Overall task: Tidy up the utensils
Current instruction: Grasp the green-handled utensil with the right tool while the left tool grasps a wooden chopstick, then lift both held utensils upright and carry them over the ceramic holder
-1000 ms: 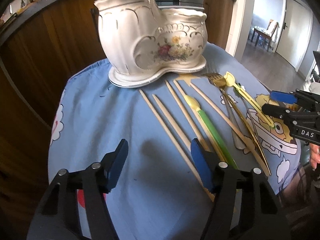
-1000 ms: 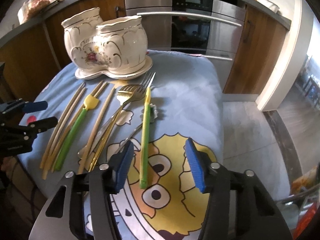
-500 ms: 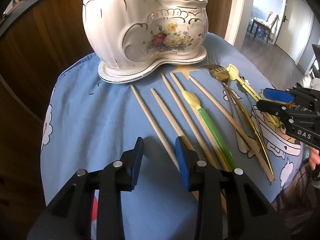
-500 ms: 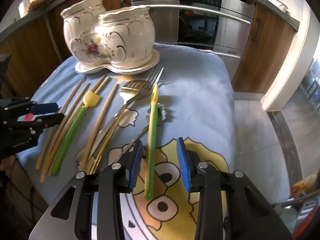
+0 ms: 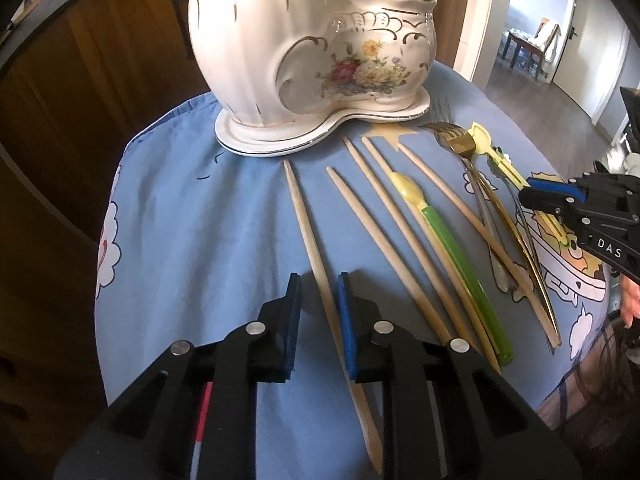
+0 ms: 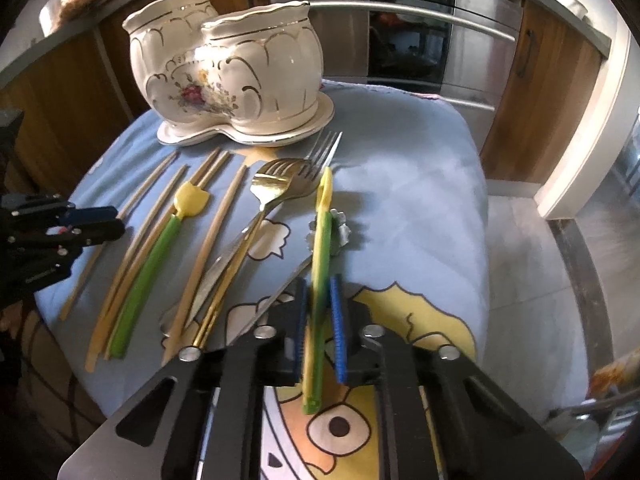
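A white floral two-pot ceramic holder stands at the back of a blue cartoon cloth; it also shows in the right wrist view. Several wooden chopsticks, a green-handled yellow spoon and gold and silver forks lie in front of it. My left gripper has its jaws close around the leftmost chopstick, a small gap still showing. My right gripper is nearly closed around a yellow-green utensil, which lies between the pads.
Wooden cabinets lie behind and left of the cloth. A steel oven stands behind it. A small fluted metal mould lies beside the yellow-green utensil. The cloth drops off at its near and right edges.
Both grippers moved forward and narrowed from wide open. The left now straddles the leftmost chopstick; the right now straddles the yellow-green utensil, which looks slightly lifted at its tip.
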Demonstrator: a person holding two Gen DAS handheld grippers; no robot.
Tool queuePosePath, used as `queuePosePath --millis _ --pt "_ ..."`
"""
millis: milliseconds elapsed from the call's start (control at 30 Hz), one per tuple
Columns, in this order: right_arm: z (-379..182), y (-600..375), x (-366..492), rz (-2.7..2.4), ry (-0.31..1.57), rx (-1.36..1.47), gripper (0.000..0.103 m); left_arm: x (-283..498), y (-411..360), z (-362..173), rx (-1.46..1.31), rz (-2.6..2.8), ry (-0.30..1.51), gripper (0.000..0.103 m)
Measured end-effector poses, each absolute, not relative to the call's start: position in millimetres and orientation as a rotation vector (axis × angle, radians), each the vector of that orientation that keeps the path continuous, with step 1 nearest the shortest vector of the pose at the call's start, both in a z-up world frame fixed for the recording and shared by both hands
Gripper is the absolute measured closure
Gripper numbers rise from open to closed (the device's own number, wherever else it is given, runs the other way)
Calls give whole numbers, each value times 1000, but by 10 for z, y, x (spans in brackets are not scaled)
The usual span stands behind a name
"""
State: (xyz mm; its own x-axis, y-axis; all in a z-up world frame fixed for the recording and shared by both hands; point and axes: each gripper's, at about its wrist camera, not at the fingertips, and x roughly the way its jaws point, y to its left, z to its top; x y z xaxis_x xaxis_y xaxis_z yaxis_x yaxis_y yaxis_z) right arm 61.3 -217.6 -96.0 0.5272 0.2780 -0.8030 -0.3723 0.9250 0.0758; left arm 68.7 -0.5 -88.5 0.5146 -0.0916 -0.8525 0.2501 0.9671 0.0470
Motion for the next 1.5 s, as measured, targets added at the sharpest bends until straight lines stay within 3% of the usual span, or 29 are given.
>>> queuePosePath --millis 233,700,1000,1267,1500 --pt "-917 -2163 506 386 912 -112 94 625 52 -911 182 -226 994 97" --pt "-531 -2319 291 418 757 -21 94 405 265 -581 148 -297 847 97" --pt "151 -2246 439 469 556 60 94 343 303 174 75 -365 583 97" --pt "524 -2019 1029 516 424 173 94 877 389 773 -25 -367 388 97" --pt "446 -1896 1633 577 434 360 94 1507 481 839 -145 -372 368 97"
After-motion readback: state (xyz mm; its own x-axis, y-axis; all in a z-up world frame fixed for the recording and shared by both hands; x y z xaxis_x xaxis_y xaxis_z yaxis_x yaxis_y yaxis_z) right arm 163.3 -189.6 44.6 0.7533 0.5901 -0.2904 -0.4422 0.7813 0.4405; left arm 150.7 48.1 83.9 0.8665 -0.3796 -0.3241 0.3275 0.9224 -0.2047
